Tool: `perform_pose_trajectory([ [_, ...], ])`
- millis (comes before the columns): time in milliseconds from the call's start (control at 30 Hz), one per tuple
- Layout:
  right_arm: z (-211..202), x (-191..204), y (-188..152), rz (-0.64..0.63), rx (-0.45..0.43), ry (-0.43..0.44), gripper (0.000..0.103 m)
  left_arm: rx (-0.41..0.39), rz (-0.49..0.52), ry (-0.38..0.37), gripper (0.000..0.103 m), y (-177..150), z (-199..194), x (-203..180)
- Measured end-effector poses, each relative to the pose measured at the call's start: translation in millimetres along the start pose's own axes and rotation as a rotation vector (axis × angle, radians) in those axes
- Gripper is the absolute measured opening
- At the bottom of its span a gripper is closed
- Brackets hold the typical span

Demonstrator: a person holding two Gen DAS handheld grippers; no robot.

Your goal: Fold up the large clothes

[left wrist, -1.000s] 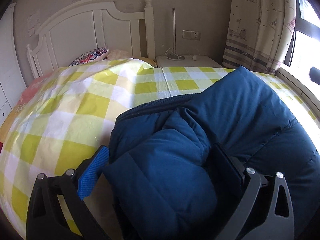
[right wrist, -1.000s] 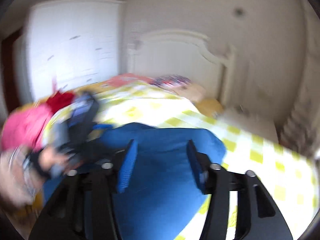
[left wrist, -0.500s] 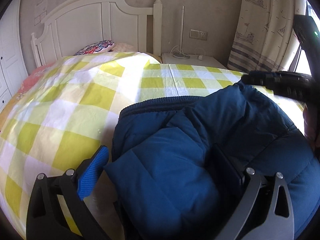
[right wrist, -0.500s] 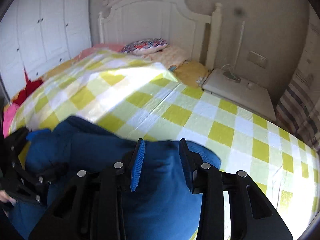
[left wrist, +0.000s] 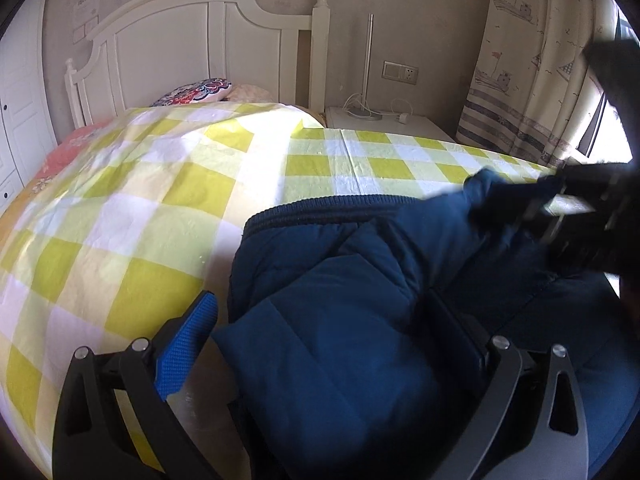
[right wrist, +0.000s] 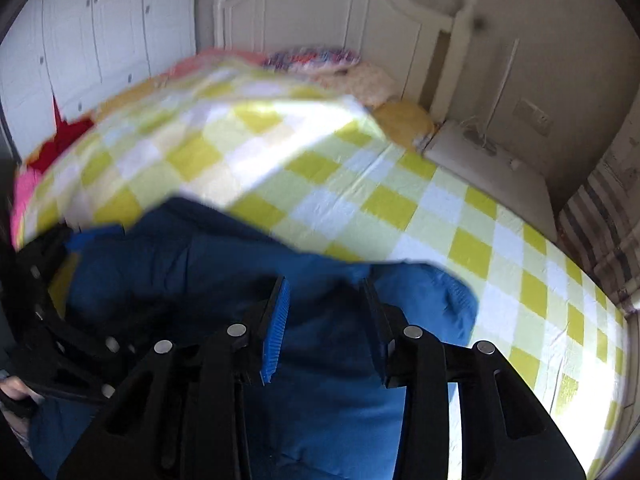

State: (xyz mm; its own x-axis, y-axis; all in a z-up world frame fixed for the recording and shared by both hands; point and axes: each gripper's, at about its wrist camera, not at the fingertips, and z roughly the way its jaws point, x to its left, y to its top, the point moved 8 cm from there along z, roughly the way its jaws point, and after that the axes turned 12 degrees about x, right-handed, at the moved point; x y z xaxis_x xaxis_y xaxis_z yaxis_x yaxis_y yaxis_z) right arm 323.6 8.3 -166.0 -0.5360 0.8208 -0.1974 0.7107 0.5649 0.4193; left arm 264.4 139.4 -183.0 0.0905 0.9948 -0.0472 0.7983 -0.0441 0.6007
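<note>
Both tongs on the blue padded jacket (left wrist: 340,360): left tongs (left wrist: 320,328) wide around a fold, right tongs (right wrist: 326,320) newly lowered, narrowed

Daylight pours in from the window behind the patterned cream curtain (left wrist: 520,60), glaring white on the yellow-and-white checked bedspread (left wrist: 168,200). The right wrist view smears with motion blur. Both fisheye views bend and darken at the edges.

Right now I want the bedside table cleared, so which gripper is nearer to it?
Right. The right gripper is on the jacket's far edge toward the bedside table; the left gripper is farther back.
</note>
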Motion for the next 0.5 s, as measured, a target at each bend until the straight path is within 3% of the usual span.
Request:
perform_pose_trajectory([
  [67,7.7,4.7,-4.0,-0.035,-0.025,-0.057,0.038,0.016,0.024,0.024,0.101,2.3,-3.8,-0.6],
  [133,7.6,1.4,-5.1,-0.024,-0.027,-0.039,0.038,0.028,0.043,0.048,0.101,6.2,-11.9,-0.5],
  [200,6.4,-0.9,-6.4,-0.016,-0.032,-0.021,0.038,-0.024,0.031,0.051,0.1,17.0,-37.0,-0.4],
  [300,5.8,-3.4,-6.5,0.004,-0.045,0.005,0.038,-0.111,0.01,-0.098,0.1,34.2,-78.8,-13.5],
  [367,3.6,-3.3,-7.2,0.009,-0.052,0.013,0.038,-0.11,0.016,-0.185,0.1,39.4,-82.5,-29.1],
  [400,2.6,-3.3,-7.6,0.009,-0.055,0.015,0.038,-0.089,0.032,-0.185,0.1,39.3,-74.1,-35.9],
  [467,0.0,-4.8,-8.6,0.019,-0.068,0.032,0.038,0.018,0.07,-0.103,0.1,29.1,-31.2,-43.3],
  [500,-1.6,-6.2,-9.1,0.029,-0.076,0.05,0.038,0.118,0.084,-0.046,0.101,16.5,4.4,-40.5],
])
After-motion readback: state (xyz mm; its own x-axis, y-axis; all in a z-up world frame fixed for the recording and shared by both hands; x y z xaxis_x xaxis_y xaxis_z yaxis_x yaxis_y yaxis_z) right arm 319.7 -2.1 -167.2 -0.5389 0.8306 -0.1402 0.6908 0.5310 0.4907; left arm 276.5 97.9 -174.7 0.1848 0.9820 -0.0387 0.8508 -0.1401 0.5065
